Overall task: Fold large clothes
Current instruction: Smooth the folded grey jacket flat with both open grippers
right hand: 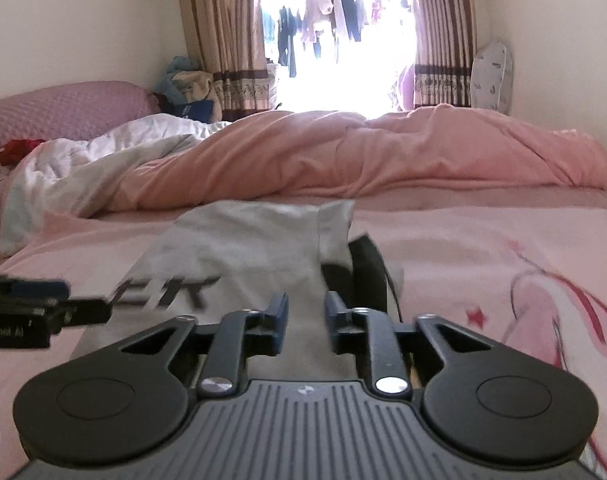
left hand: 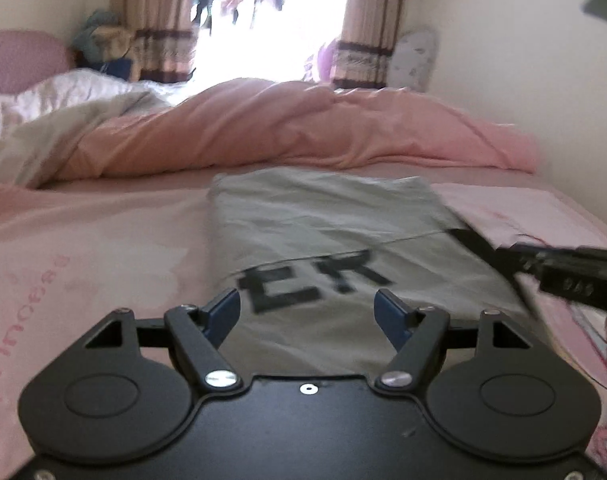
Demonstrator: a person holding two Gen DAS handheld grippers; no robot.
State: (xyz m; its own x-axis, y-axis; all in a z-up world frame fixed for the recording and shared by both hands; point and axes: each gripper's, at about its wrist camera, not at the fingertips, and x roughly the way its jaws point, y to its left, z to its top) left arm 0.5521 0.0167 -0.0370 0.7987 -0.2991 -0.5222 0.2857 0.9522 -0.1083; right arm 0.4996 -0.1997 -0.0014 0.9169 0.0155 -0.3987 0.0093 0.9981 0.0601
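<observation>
Lit by daylight from a blown-out window (right hand: pixel 335 40) straight ahead of both grippers, glare washing out its lower half. Soft, faint shadows under the rumpled pink duvet (left hand: pixel 303 128). Smeared with motion blur, worst in the left wrist view. Bent by fisheye, dark at the top corners.
</observation>
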